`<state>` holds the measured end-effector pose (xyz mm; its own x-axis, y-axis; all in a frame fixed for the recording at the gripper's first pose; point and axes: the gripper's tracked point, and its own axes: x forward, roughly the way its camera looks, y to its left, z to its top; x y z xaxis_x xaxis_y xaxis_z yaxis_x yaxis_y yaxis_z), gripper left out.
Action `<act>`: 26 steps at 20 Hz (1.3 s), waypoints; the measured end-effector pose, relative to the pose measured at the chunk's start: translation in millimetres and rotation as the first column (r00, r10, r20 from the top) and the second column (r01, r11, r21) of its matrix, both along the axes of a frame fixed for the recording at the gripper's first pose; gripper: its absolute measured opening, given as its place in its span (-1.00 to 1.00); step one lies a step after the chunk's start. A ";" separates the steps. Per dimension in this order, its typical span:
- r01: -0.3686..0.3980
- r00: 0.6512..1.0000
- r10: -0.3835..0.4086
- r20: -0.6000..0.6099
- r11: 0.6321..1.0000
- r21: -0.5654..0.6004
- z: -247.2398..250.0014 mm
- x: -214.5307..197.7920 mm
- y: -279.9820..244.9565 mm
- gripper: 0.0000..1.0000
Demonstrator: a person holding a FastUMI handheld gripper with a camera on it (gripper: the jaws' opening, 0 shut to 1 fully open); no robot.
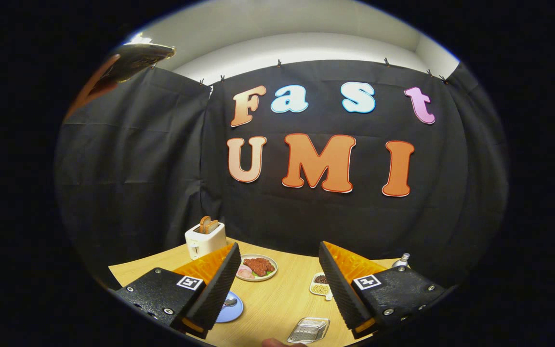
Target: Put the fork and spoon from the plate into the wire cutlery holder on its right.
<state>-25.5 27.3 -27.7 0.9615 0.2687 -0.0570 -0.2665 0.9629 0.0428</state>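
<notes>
— Looking along the gripper (277,284) from its own camera, what are the fingers (219,289) doing?

— They stand wide apart with nothing between them but bare wooden table (282,299). Neither one touches any object.

— Where is the plate with the cutlery?

— A blue plate (231,307) lies on the table just beside the left finger, partly hidden behind it. On the visible part lies something dark and rounded, perhaps the bowl of the spoon (230,302), though it is too small to be sure. I cannot make out the fork.

— And the wire cutlery holder?

— A shiny wire-mesh container (309,329) sits to the right of the blue plate, between the two fingers and very near the camera. It looks empty, as far as the small picture lets me tell. Something pale and rounded, maybe a fingertip (273,342), pokes in just beside it.

— What lies beyond the fingers?

— A round dish of reddish-brown food with some greens and pink slices (257,267) sits ahead, near the left finger's tip. Behind it stands a white toaster (205,240) with bread slices sticking up. Close to the right finger is a small white divided dish (321,284) holding dark and pale grains. A small metal-topped bottle (402,260) peeks over the right finger. Black cloth walls close off the back.
</notes>
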 end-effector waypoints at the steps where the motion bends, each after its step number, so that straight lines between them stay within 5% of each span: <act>1: 0.002 1.000 -0.002 -0.008 1.000 0.002 -2.4 -0.6 4.6 0.95; 10: 0.086 0.989 -0.092 -0.116 0.995 -0.052 -41.5 -2.8 75.0 0.95; 17: 0.149 0.943 -0.170 -0.287 0.984 -0.094 -103.0 -8.5 128.6 0.95; 26: 0.055 0.850 -0.103 -0.517 0.993 -0.107 -188.2 -23.3 167.2 0.86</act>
<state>-48.8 194.5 -215.9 0.8020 0.1643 -0.5743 -0.1514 0.9860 0.0706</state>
